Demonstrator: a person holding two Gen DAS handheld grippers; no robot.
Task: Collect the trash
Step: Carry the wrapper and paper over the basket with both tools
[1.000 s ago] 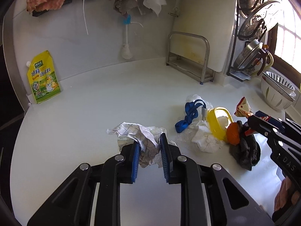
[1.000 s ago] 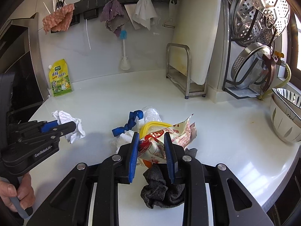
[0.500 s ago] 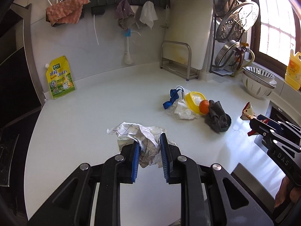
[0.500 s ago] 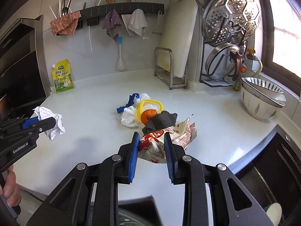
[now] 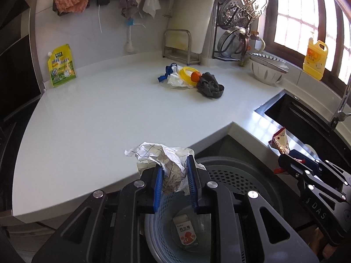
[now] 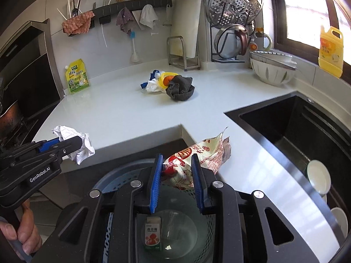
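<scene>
My left gripper (image 5: 174,171) is shut on a crumpled checked paper (image 5: 166,160) and holds it over the grey perforated trash bin (image 5: 237,179). It also shows in the right wrist view (image 6: 72,141). My right gripper (image 6: 176,164) is shut on a red-and-cream snack wrapper (image 6: 197,155), held above the same bin (image 6: 122,183); the wrapper shows in the left wrist view (image 5: 280,141). A small carton (image 6: 153,236) lies at the bottom of the bin.
A pile on the white counter (image 5: 98,114) holds a dark cloth (image 5: 209,85), a yellow lid (image 5: 185,74), an orange object (image 5: 195,76), white tissue and a blue strap. A black sink (image 6: 296,127) is at right. A yellow pouch (image 5: 61,65) leans on the wall.
Both grippers have pulled back from the counter with their trash and now hang over the bin below the counter edge. The pile on the counter stayed put.
</scene>
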